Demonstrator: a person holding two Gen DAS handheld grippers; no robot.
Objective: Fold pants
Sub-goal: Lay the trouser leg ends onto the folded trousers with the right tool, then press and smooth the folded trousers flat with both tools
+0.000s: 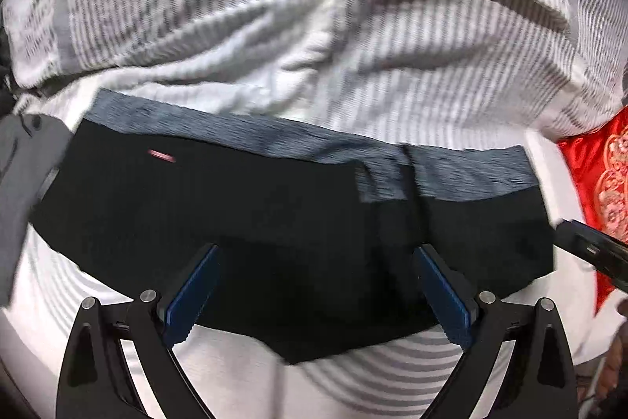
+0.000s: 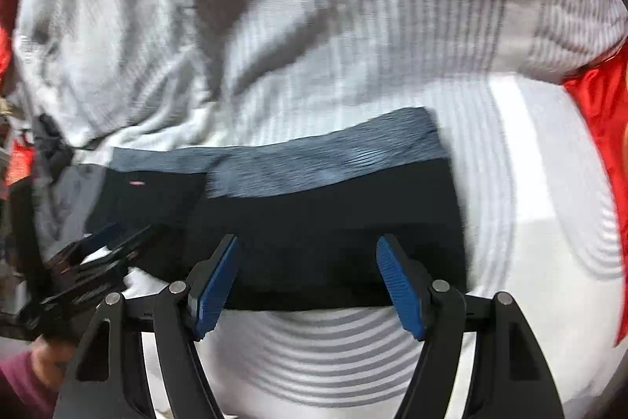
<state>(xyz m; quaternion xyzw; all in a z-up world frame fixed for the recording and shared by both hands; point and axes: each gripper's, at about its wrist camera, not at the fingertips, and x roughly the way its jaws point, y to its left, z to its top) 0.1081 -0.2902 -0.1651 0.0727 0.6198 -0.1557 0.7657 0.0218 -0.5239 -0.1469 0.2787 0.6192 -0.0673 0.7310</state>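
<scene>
The black pants (image 1: 251,222) lie flat on the striped white bedding, with a grey waistband (image 1: 274,136) along the far edge; they also show in the right wrist view (image 2: 333,222). My left gripper (image 1: 316,254) is open just above the near edge of the pants and holds nothing. My right gripper (image 2: 308,246) is open above the near right part of the pants and holds nothing. The right gripper shows at the right edge of the left wrist view (image 1: 592,254). The left gripper shows at the left of the right wrist view (image 2: 90,262). Both views are motion blurred.
Rumpled grey-and-white striped bedding (image 1: 314,6) piles up behind the pants. A red embroidered cloth (image 1: 600,183) lies at the right and also shows in the right wrist view (image 2: 600,128). A grey garment (image 1: 23,175) sits at the left edge.
</scene>
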